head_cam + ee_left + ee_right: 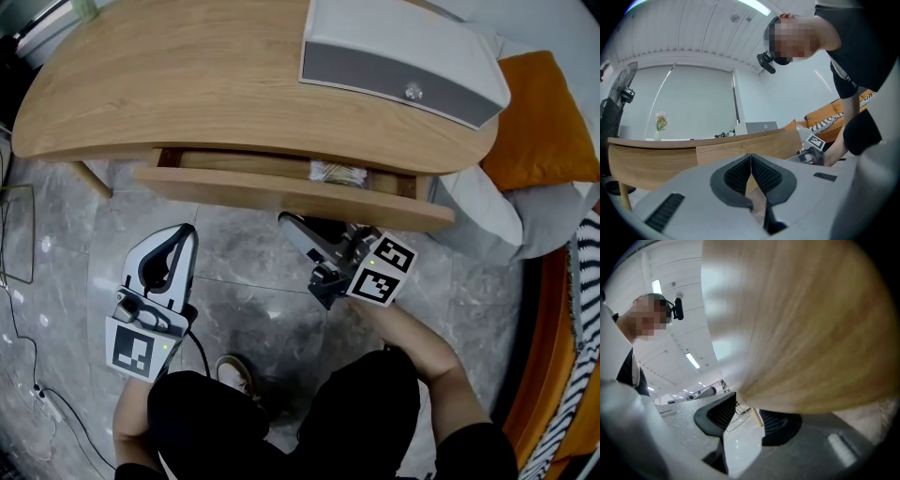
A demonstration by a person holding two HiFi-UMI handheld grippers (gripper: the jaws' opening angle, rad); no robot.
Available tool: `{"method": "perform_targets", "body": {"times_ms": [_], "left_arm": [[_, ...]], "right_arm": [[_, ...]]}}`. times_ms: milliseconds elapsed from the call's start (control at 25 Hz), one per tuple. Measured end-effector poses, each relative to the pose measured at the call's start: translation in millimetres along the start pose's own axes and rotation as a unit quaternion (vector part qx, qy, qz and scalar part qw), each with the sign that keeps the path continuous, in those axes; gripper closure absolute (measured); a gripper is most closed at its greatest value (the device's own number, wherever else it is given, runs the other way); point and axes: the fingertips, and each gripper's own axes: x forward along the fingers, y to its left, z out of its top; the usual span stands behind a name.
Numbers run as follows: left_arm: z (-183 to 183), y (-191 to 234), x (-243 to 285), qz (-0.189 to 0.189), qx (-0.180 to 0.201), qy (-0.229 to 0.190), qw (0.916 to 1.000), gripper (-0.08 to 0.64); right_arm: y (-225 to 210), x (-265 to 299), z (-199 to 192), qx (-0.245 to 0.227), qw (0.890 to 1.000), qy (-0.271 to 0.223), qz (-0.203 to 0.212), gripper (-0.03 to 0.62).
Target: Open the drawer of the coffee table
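Head view: shows the drawer (291, 197) standing partway out along the near edge of the coffee table (187, 84). Places the right gripper (292, 225) just under the drawer front, toward the near right corner. Places the left gripper (183, 234) apart from the near edge, over the floor (244, 281).

Left gripper view: shows jaws pressed together, holding nothing.

Right gripper view: shows jaws apart and empty, with the drawer's wood close above them.
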Motion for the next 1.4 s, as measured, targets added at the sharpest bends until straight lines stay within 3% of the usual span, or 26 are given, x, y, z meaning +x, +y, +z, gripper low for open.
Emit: {"method": "perform_targets", "body": {"times_ms": [400,1120,1400], "left_arm": [[7.3,-3.6,-12.7,0.0,0.02,0.01,0.9998,0.551],[23.1,-10.1,-26.3,0.011,0.031,0.005,0.9995,0.551],[21.2,-14.3,-23.7,0.002,0.036,0.02,0.9991,0.551]], "right_arm": [[30.2,-13.5,-21.2,-0.047,0.998,0.024,0.018,0.433],[52.5,-28.2,-37.1,-0.044,0.998,0.029,0.026,0.433],[49.9,-30.6,-41.8,-0.09,0.995,0.039,0.024,0.433]]}}
